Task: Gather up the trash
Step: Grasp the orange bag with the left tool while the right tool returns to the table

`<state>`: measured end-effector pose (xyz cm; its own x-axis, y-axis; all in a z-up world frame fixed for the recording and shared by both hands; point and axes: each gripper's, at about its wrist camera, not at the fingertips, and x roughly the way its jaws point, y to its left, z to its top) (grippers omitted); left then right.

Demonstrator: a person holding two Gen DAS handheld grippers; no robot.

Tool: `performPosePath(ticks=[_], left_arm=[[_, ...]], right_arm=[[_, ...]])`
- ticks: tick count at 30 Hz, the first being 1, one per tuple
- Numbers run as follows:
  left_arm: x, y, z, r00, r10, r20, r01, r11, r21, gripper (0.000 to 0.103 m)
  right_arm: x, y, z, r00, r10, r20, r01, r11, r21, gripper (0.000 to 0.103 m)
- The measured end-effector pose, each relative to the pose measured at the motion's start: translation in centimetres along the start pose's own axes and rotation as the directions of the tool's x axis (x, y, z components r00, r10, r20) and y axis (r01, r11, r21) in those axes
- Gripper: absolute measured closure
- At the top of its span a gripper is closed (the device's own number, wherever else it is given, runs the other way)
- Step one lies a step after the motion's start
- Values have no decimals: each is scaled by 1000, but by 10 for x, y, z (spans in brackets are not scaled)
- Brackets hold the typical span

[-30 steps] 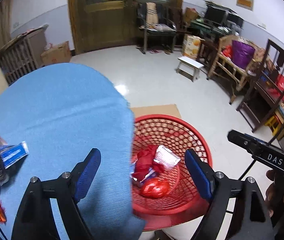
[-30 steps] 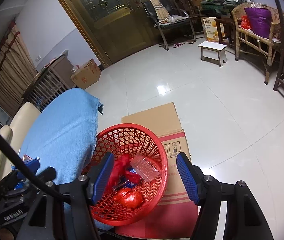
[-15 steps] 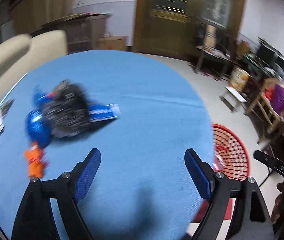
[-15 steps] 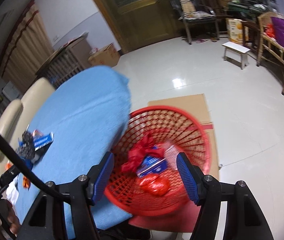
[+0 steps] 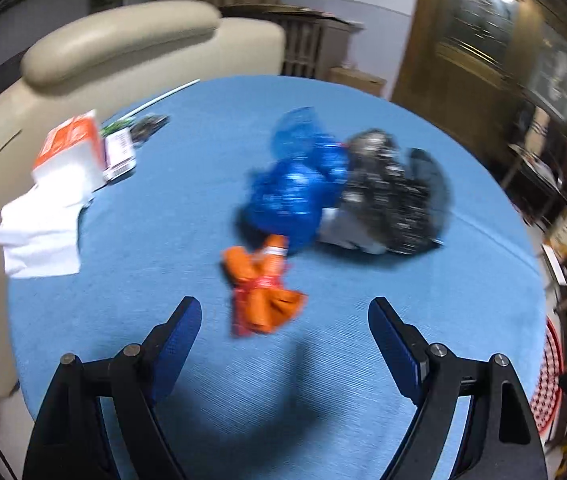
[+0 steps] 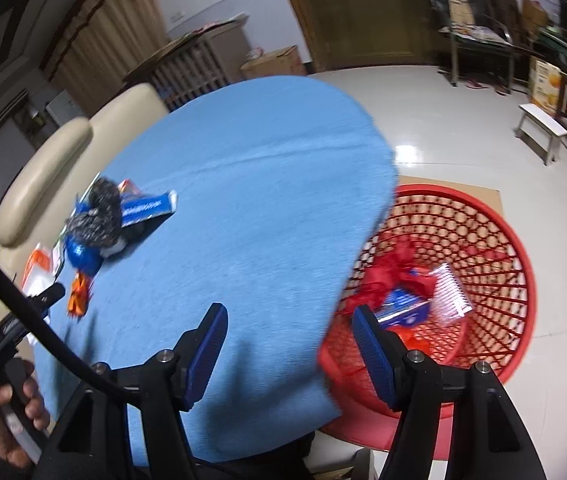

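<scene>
In your left wrist view, your left gripper (image 5: 284,312) hangs over the blue tablecloth (image 5: 443,320) with its jaws spread wide and nothing between them. Just ahead of the fingertips lies an orange wrapper (image 5: 261,292), crumpled on the cloth. Beyond it sits a blue wrapper (image 5: 295,188), touching a black bag (image 5: 391,196) on its right; both are blurred. Off to the left, near the table edge, a white tissue pack (image 5: 55,184) with an orange top rests beside a small printed card (image 5: 119,152). A cream sofa (image 5: 123,44) stands behind the table. At the far right edge you can glimpse the red basket (image 5: 551,384) below the table.

In your right wrist view, your right gripper (image 6: 289,328) has its jaws apart and empty, straddling the edge of the tablecloth (image 6: 243,200). The red basket (image 6: 495,240) stands on the floor just beside the table, on a sheet of cardboard (image 6: 463,188), and holds red, blue and clear wrappers (image 6: 407,288). The pile of trash (image 6: 99,220) lies on the far left of the cloth, with the orange wrapper (image 6: 77,296) nearest you. Your left hand (image 6: 7,412) grips its tool handle at the lower left.
</scene>
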<state>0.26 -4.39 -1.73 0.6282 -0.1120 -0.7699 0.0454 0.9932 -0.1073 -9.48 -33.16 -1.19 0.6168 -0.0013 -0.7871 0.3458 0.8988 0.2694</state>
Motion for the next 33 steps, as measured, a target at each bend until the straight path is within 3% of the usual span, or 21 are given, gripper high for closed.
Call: performPosePath(ticks=[10,11,12,15,19,24,28,33], left_arm=[[45,9,13,999,27,-44,-28,1000,-12,17],[51,11,14,998,31,-52,-32,999,-5,32],[55,11,15,997,32,-65,-32,999,0,62],[58,15,15,997,9,-72,-8,1000,10,68],[54,21,11,998,3,-70,-1,1000,26,71],[47,29,6,997,16,-76,-14,999,30,71],[38,37,3,997,28,-72,-27,999,23,71],[33,51,5,997,39,-68,-40,999,-2,71]], right_arm=[[9,28,1,999,19,-31,-21,998,-65,35],[9,29,2,999,18,-32,-20,998,-67,35],[10,31,3,999,17,-33,-19,997,-71,35],[12,37,7,999,17,-34,-20,996,-88,35],[18,53,18,999,31,-33,-35,992,-119,35],[30,100,46,995,98,-25,-101,970,-221,35],[49,157,77,986,165,-34,-166,923,-348,35],[90,215,109,968,221,-117,-250,863,-439,35]])
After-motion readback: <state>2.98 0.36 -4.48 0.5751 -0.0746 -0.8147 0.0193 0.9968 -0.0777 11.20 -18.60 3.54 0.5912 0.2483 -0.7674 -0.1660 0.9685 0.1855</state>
